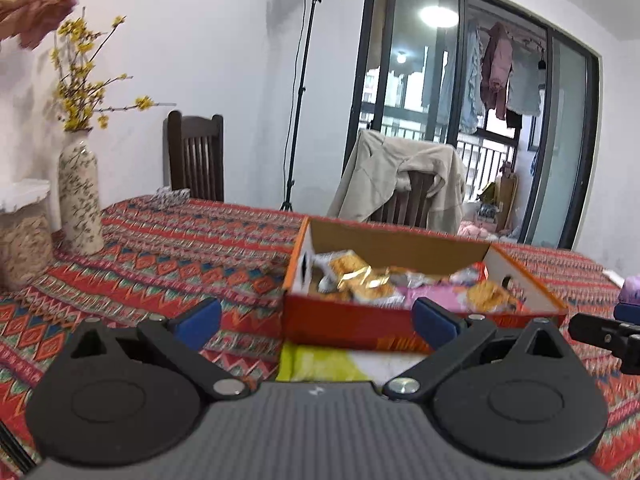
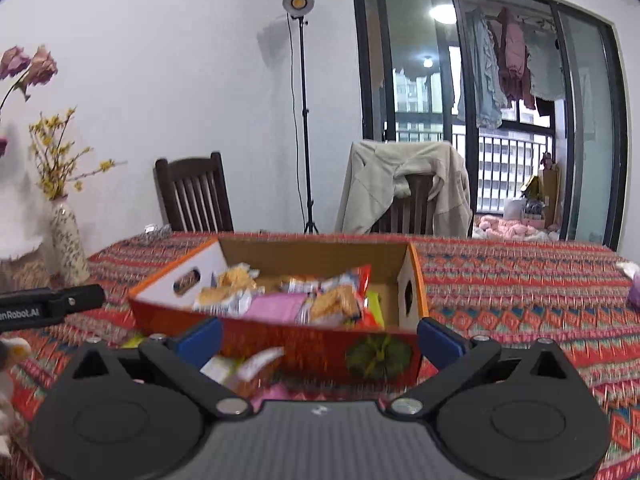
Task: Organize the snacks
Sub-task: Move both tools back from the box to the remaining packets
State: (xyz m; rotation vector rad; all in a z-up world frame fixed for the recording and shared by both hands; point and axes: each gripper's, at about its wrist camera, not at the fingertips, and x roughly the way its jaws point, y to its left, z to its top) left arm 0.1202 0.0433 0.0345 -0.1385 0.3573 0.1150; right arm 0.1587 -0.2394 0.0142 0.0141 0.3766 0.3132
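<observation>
One orange cardboard box [image 1: 400,322], open-topped with an oval hand-hole in each white end wall, stands on the patterned tabletop [image 1: 180,256]. It holds a heap of snack packets [image 1: 360,280], too jumbled to count: gold, pink and white wrappers. The left gripper [image 1: 316,320] and right gripper [image 2: 318,340] each have jaws spread wide, empty. Partial lettering "nRobot.AI" shows in the right wrist view.
</observation>
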